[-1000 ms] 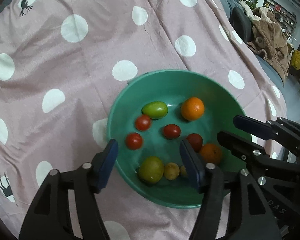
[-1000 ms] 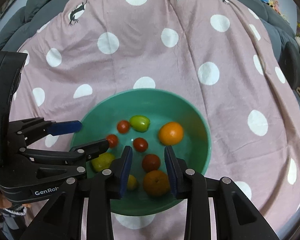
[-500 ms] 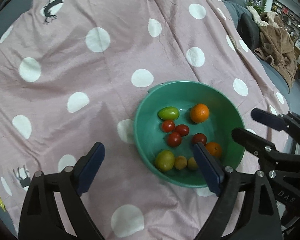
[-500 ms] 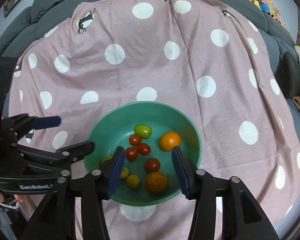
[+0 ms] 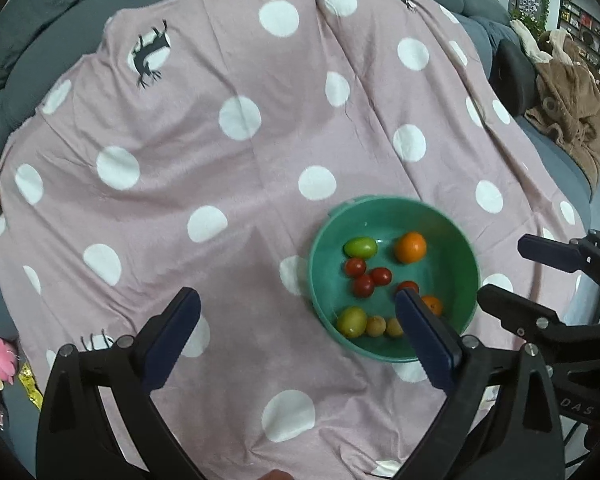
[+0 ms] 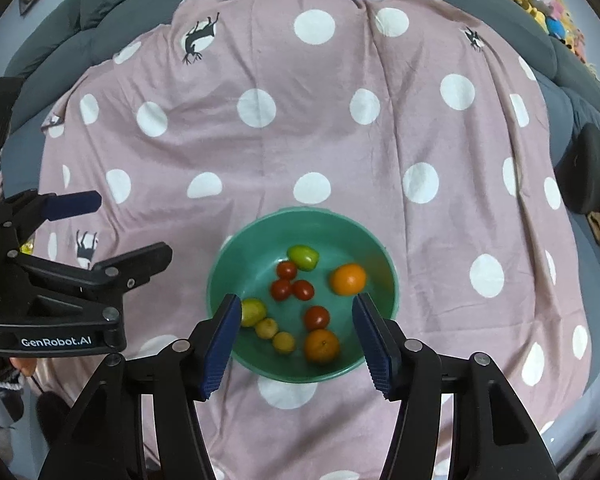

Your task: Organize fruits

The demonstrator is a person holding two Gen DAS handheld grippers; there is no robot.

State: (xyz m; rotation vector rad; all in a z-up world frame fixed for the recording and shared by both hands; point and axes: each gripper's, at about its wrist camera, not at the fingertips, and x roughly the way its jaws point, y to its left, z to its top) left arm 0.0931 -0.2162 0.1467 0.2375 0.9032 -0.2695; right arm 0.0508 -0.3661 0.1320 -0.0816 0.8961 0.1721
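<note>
Left wrist view: the left gripper (image 5: 296, 328) has lifted, claws opening wide and empty; the green bowl (image 5: 320, 280) of fruits sits at four o'clock.

Right wrist view: the right gripper (image 6: 296, 336) has risen too, claws opening, empty, bowl at six o'clock. Sorting looks finished.

A green bowl (image 6: 388, 280) sat upright on the pink polka-dot cloth (image 6: 340, 152), holding all the fruit loose on its floor. Two oranges (image 6: 348, 278) lay apart, one toward the far side, one at the near rim. Four red cherry tomatoes (image 6: 287, 270) sat mid-bowl, three clustered. A green tomato (image 6: 303, 256) lay farthest; a yellow-green fruit (image 6: 253, 311) and two small yellow fruits (image 6: 267, 327) lined the near-left side
</note>
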